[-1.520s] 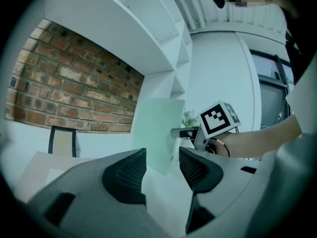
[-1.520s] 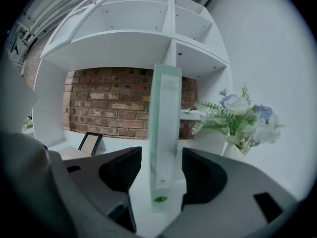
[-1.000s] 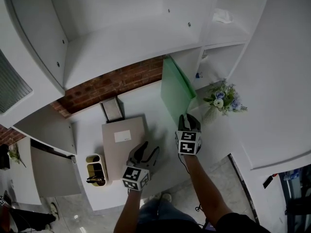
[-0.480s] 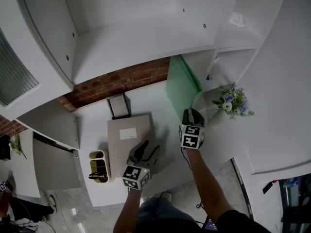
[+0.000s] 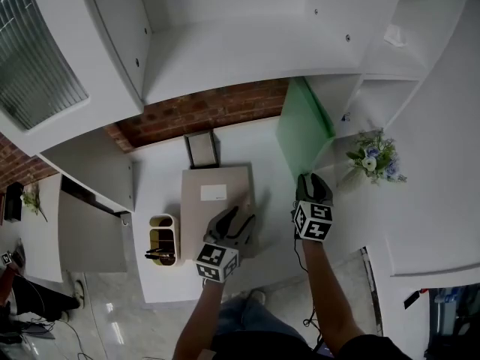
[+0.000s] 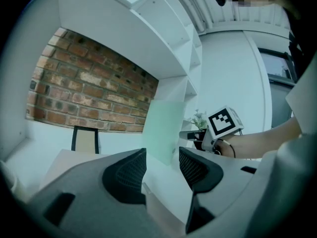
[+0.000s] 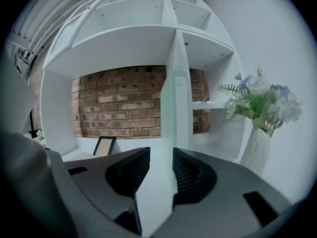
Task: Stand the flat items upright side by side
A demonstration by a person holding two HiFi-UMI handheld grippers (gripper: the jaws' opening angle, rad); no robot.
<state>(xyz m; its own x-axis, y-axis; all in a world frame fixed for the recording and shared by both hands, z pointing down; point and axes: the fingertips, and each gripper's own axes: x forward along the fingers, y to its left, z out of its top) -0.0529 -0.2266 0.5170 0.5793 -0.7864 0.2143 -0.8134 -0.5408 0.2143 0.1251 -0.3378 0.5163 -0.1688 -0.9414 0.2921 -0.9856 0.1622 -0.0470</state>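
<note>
A green board [image 5: 300, 126] stands upright on its edge against the white shelf divider. My right gripper [image 5: 310, 188] is at its near edge. Its jaws have just been opening. In the right gripper view the board's thin edge [image 7: 168, 108] runs down into the gap of that gripper [image 7: 157, 165], and neither pad presses on it. A beige flat box [image 5: 216, 201] with a white label lies flat on the table. My left gripper [image 5: 234, 225] hovers over its near right corner, open and empty [image 6: 161, 162]. From there the green board [image 6: 161, 128] shows ahead.
A small framed picture [image 5: 202, 150] leans against the brick wall behind the beige box. A yellow pen holder [image 5: 161, 244] stands at the table's front left. A vase of flowers [image 5: 375, 160] sits to the right of the green board. White shelves [image 5: 247, 43] overhang the table.
The right gripper's jaws have parted and it has drawn back a little from the green board's edge. The left gripper has shifted slightly over the beige box. The head view has swung.
</note>
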